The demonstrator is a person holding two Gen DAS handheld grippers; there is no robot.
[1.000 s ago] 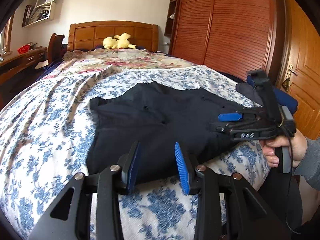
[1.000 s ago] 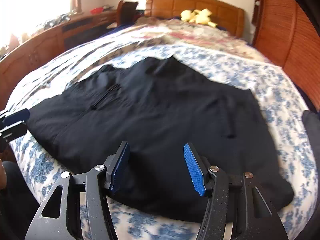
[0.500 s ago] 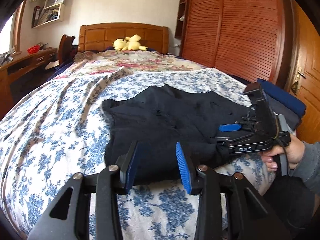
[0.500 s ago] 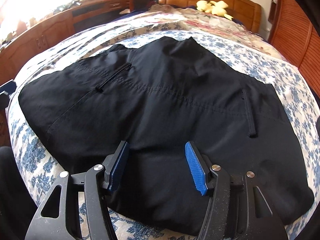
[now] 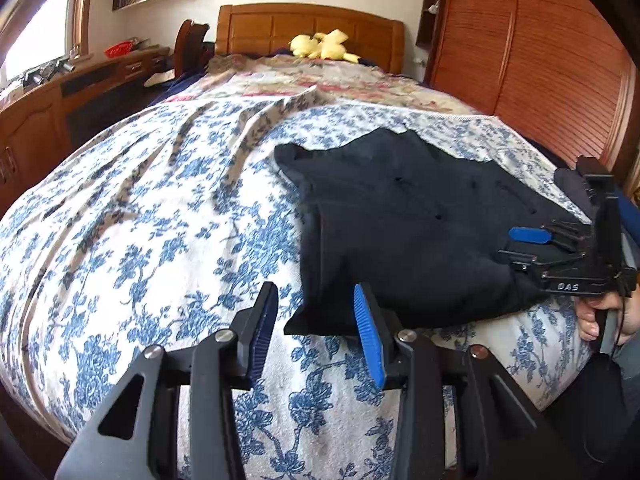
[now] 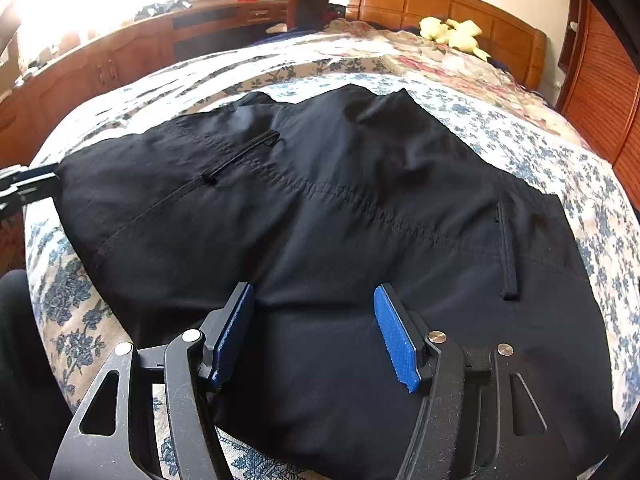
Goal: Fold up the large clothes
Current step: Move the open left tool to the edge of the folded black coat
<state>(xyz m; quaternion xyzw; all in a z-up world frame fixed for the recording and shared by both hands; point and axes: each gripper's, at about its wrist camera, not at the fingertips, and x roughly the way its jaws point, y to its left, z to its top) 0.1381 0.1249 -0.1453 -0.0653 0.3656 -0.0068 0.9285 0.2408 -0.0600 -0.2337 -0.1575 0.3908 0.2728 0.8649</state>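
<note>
Lying flat near the foot of the bed, the black trousers are spread out so that both edges can be reached; the left gripper hovers, jaws partly apart and empty, at the near left corner, probably to pinch it; the right gripper, its jaws having just widened, hangs over the near hem with nothing held

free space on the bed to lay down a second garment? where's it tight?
Free: the floral bedspread left of the black garment, out to the mattress's left edge, and the strip between the garment and the pink floral quilt. Tight: the near edge, where the open left claw and right claw sit at the garment's hem.
</note>
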